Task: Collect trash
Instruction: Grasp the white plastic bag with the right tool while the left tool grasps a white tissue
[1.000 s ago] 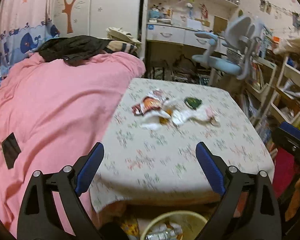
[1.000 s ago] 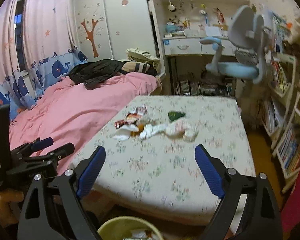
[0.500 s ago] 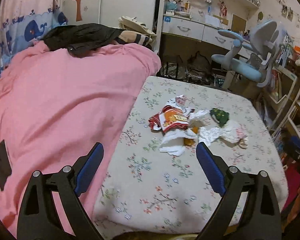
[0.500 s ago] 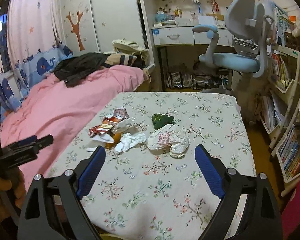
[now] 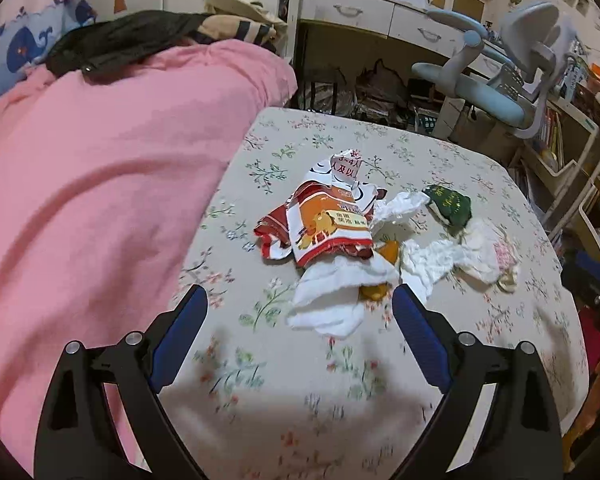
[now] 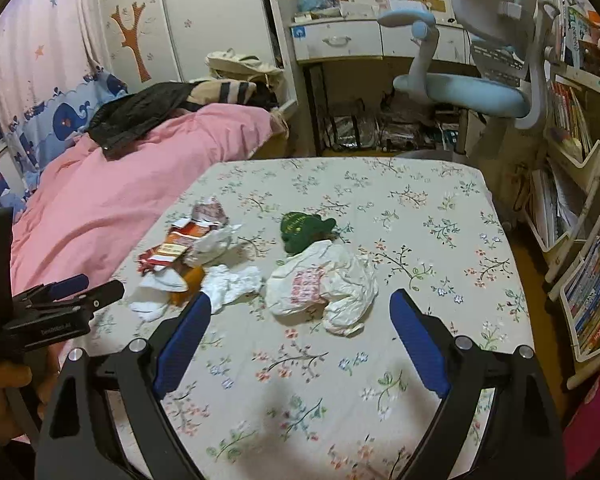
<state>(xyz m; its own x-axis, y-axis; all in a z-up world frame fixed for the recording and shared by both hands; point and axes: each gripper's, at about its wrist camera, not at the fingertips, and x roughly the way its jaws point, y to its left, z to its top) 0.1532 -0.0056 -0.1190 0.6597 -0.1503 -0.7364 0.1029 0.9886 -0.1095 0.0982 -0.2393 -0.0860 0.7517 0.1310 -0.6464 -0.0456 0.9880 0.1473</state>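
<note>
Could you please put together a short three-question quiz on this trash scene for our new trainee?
1. True or false: the right gripper is open and holds nothing.
2. Which piece of trash lies right beside the green wrapper? A) the white plastic bag B) a glass bottle C) a drinks can
3. Fill in: the trash lies on a table covered with a ____-patterned cloth.

Key: 1 true. 2 A; the bag's edge touches the wrapper. 3 flower; the pink bedding is next to it.
</note>
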